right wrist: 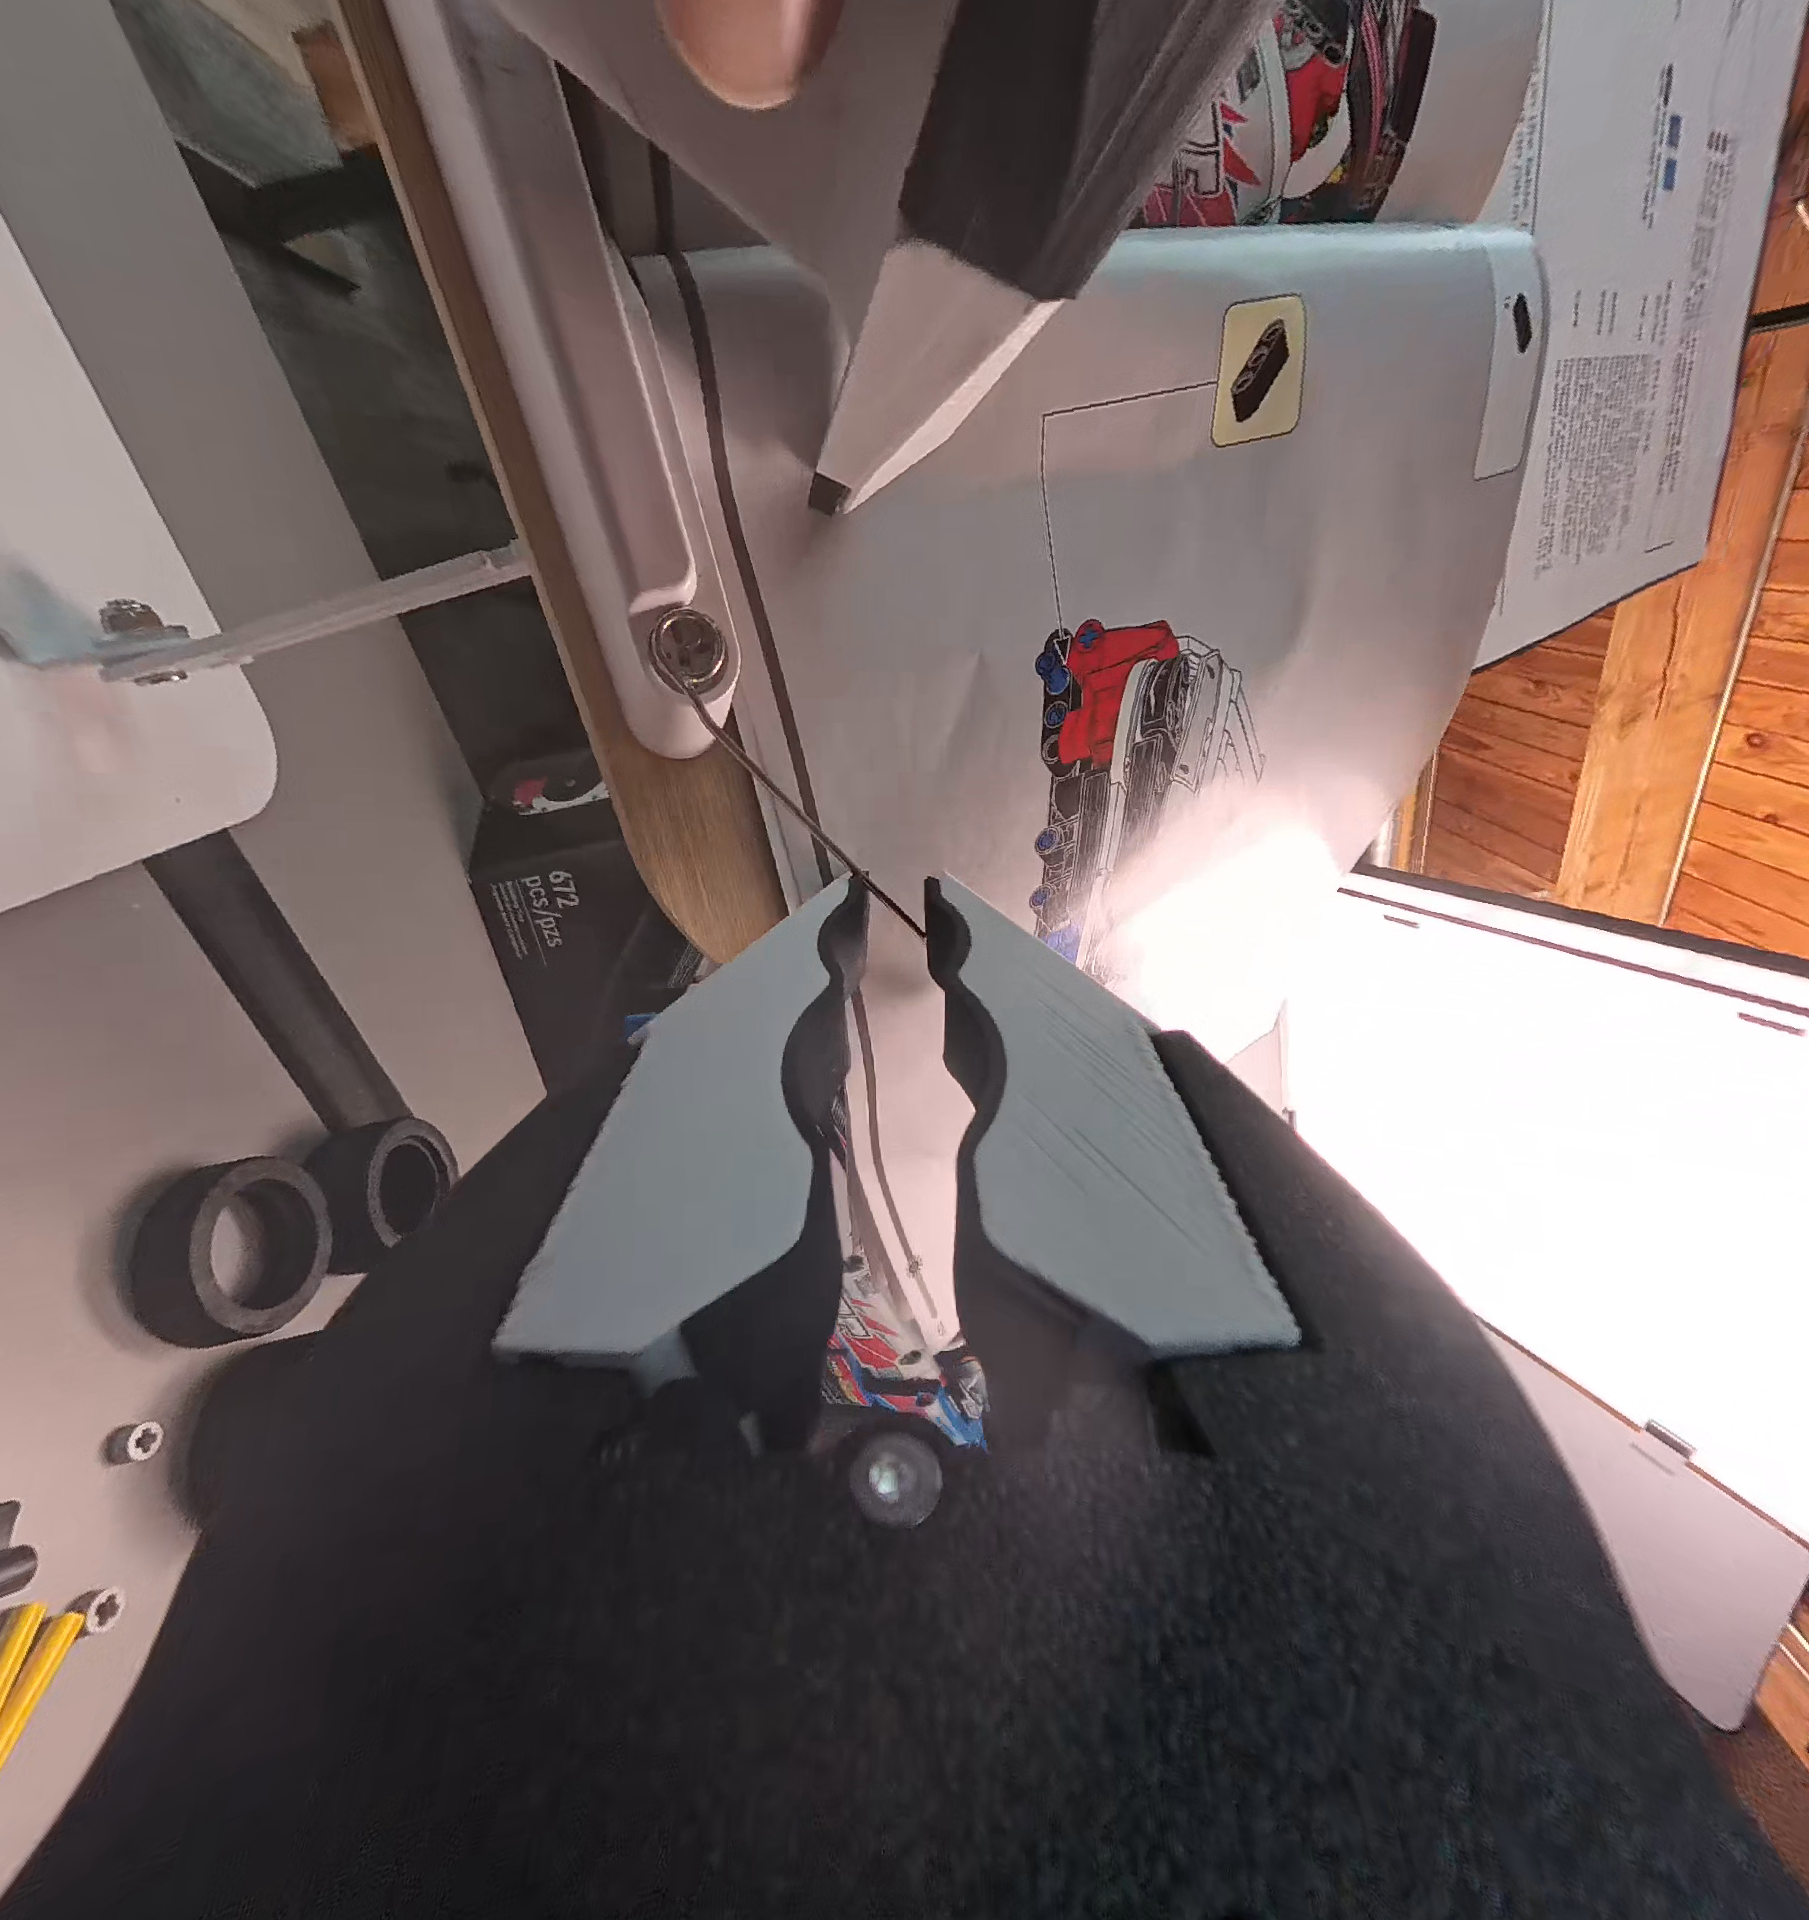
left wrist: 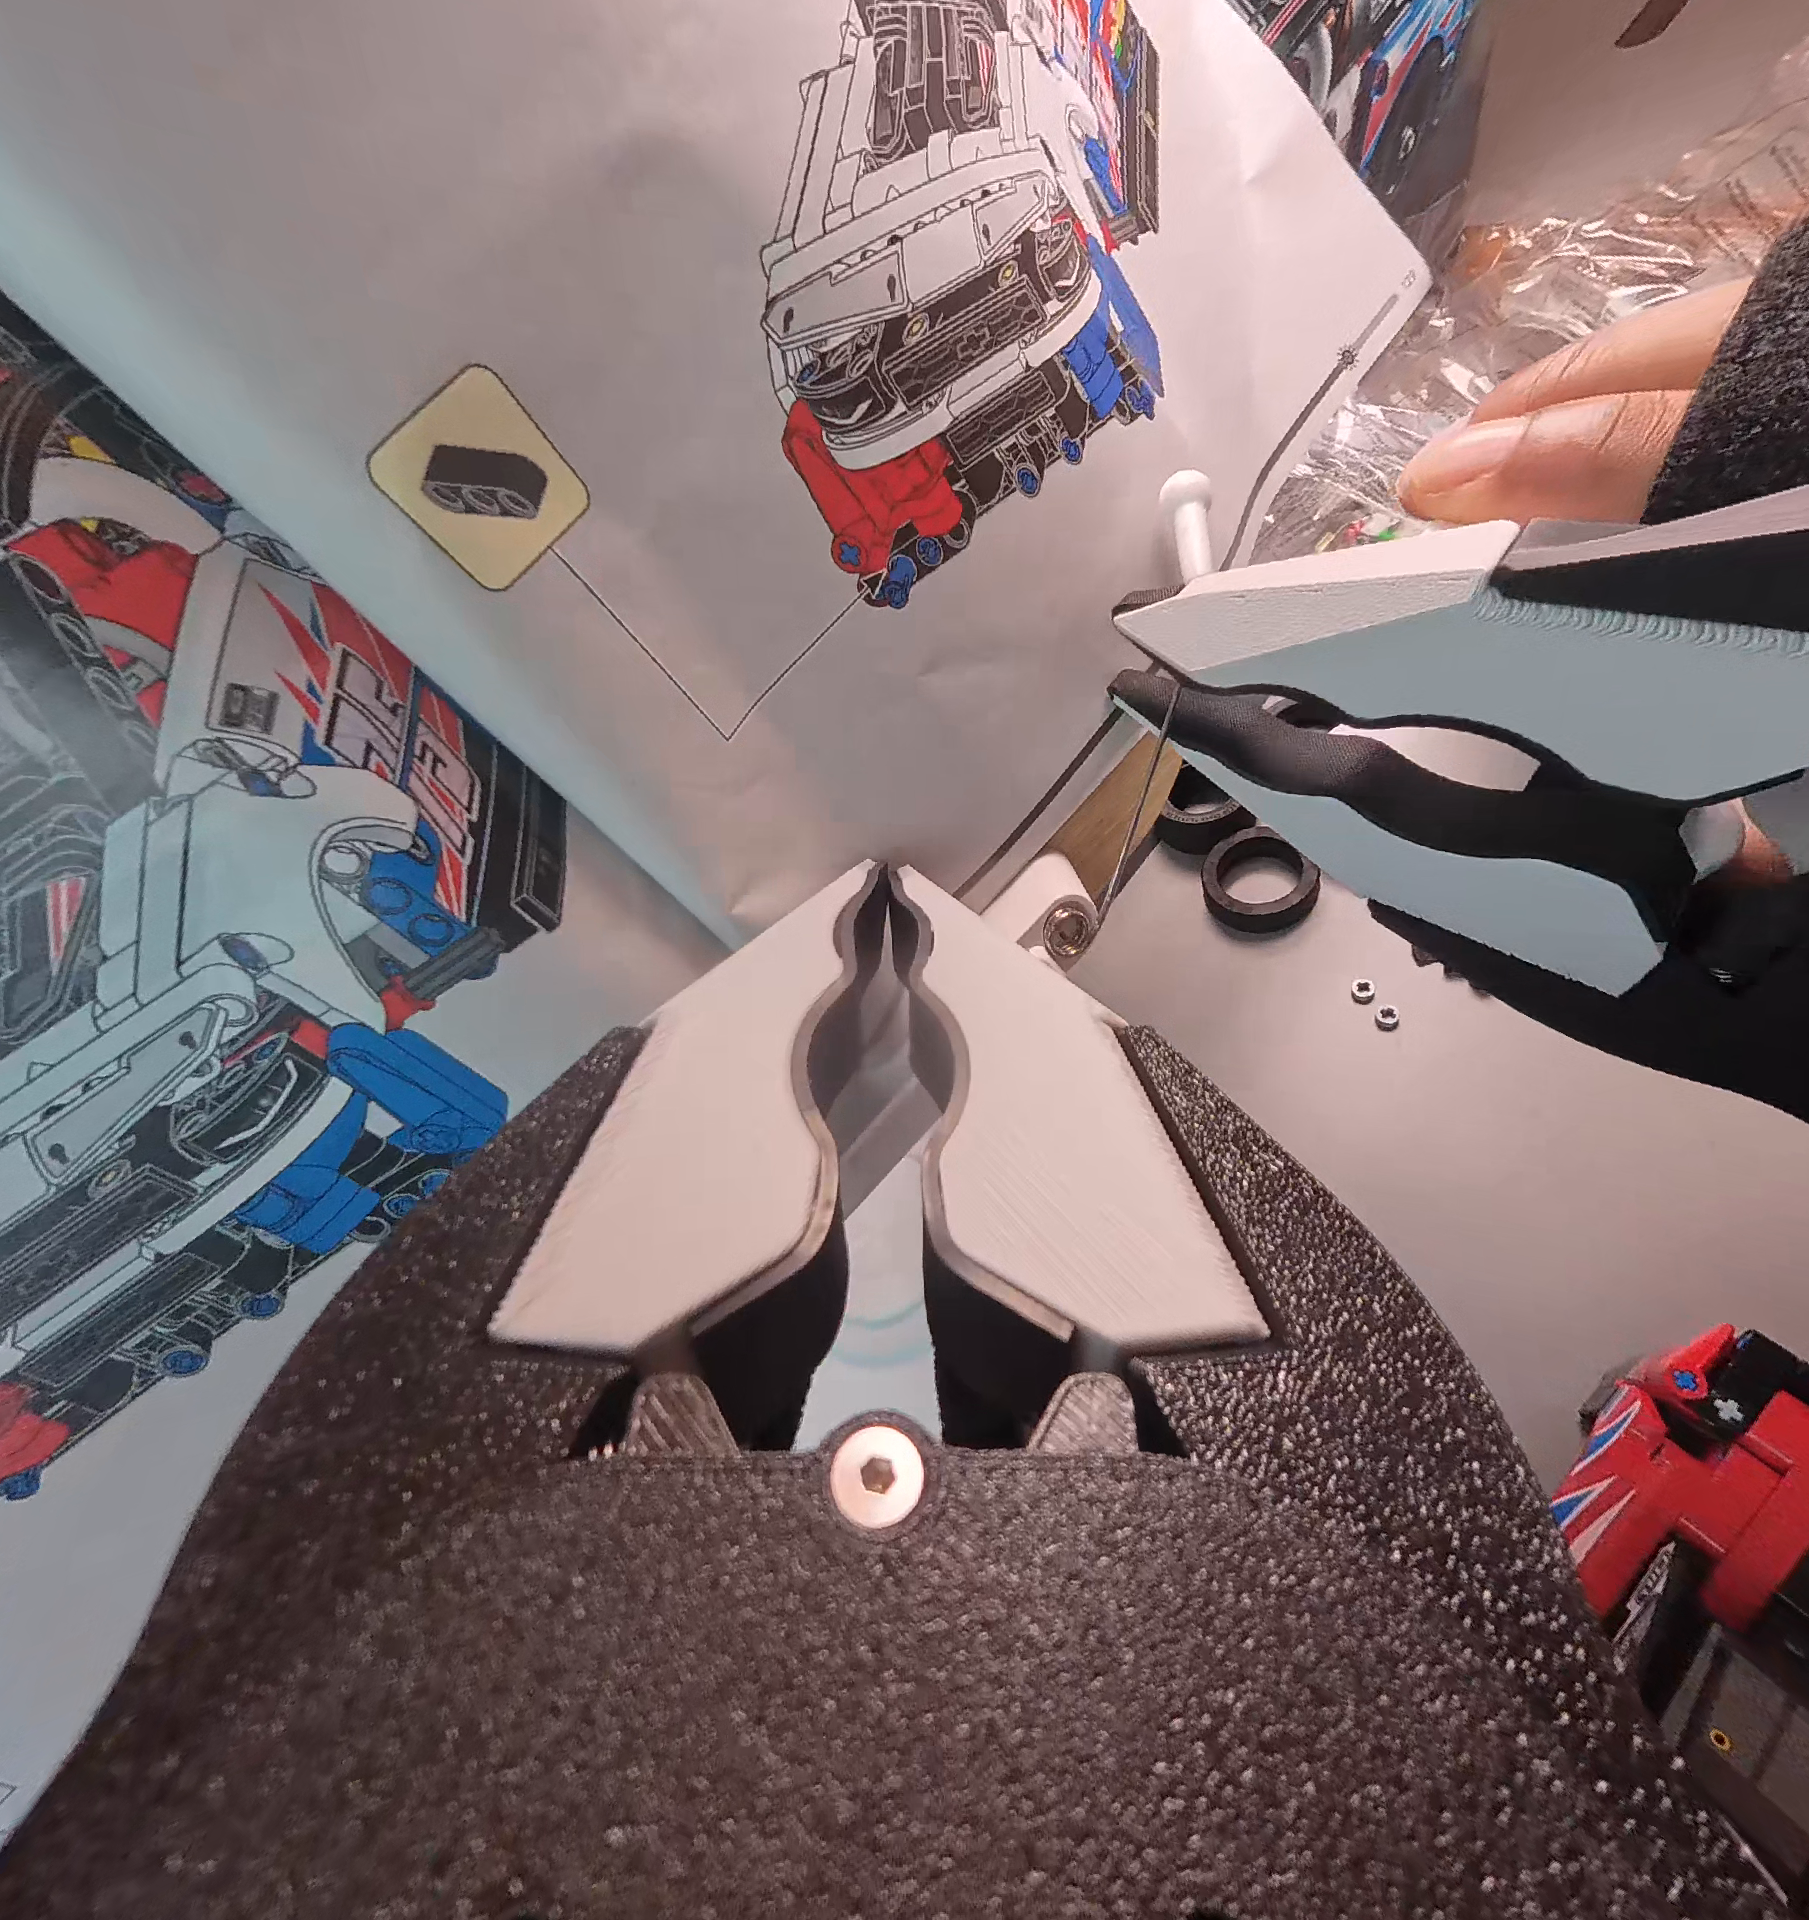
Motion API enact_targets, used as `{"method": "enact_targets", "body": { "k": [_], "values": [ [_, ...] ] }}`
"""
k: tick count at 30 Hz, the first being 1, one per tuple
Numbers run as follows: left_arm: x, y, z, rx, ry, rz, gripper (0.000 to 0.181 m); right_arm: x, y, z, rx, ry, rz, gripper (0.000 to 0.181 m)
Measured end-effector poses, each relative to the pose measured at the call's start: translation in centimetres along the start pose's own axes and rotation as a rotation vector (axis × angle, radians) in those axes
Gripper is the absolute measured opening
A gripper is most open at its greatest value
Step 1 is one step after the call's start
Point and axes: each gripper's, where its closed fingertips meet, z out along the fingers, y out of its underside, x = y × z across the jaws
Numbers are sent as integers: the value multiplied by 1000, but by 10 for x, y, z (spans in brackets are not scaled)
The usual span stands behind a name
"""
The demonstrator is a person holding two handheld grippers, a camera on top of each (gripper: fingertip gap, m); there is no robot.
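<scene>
**Both grippers up at the instruction booklet**

Left gripper (left wrist: pixel 887 883): tips pressed together, pinching the lower edge of the instruction booklet (left wrist: pixel 671 260), page curling up ahead of it. Right gripper (right wrist: pixel 895 904): fingers a little apart, a thin wire (right wrist: pixel 775 805) crossing the gap; can't tell if it touches either pad. Containers: clear plastic bag (left wrist: pixel 1565 343) far right of the left gripper, contents too crumpled to make out. Black box (right wrist: pixel 536 883) left of the right gripper.

Left view only: red brick model (left wrist: pixel 1710 1475) low right, bare fingers (left wrist: pixel 1534 436) atop the other gripper. Right view only: yellow rods (right wrist: pixel 1 1694) bottom left, wood-panel wall (right wrist: pixel 1710 727). Black rubber tyres (right wrist: pixel 225 1247) show in both.
</scene>
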Motion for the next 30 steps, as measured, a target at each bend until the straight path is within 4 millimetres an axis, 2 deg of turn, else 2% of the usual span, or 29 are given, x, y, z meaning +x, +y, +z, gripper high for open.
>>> {"method": "enact_targets", "body": {
  "k": [5, 8, 11, 14, 18, 23, 26, 30],
  "values": [
    [0, 0, 1, 4, -2, -4, 0, 4, 0, -7, 8, -33, 87, 29],
    [1, -1, 0, 11, -1, -9, 0, 6, -2, -19, 25, -46, 128, 30],
    [3, -3, -3, 45, 10, -20, 0, 8, 1, -35, 23, -68, 261, 31],
    [10, -15, -14, 156, 43, -48, 0, 10, 3, -54, 24, -101, 461, 31],
    [16, -34, -45, 345, 90, -168, 7, 13, 5, -73, 58, -130, 763, 34],
    [18, -36, -100, 516, 114, -319, 22, 21, 15, -75, 76, -100, 1011, 38],
    [19, -18, -136, 553, 109, -368, 31, 28, 16, -71, 98, -102, 1124, 40],
    [23, 24, -180, 538, 73, -382, 39, 34, 15, -64, 120, -109, 1192, 41]
  ]
}}
